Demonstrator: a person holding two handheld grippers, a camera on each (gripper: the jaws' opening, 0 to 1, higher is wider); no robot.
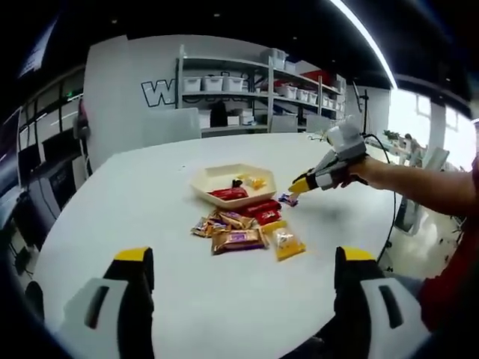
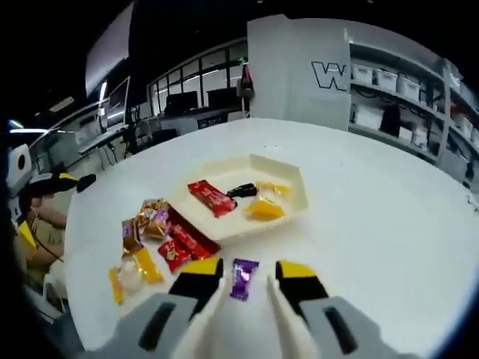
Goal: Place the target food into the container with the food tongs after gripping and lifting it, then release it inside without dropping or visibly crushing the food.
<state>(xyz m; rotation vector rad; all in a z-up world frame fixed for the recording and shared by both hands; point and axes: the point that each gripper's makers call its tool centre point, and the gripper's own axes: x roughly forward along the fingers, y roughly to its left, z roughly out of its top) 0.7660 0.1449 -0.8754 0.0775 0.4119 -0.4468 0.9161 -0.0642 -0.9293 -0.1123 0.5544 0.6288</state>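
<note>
Centrally on the white table sits a cream hexagonal tray, holding a red wrapped bar, a small dark candy and yellow wrapped sweets. Just beside the tray, outside it, lies a heap of snacks: red packets, brown wrappers and a yellow-edged clear packet. A purple wrapped candy lies on the table between the parted jaws of the right gripper, not yet clamped. In the left gripper view, the left gripper hangs over bare table with jaws wide apart, near the heap.
</note>
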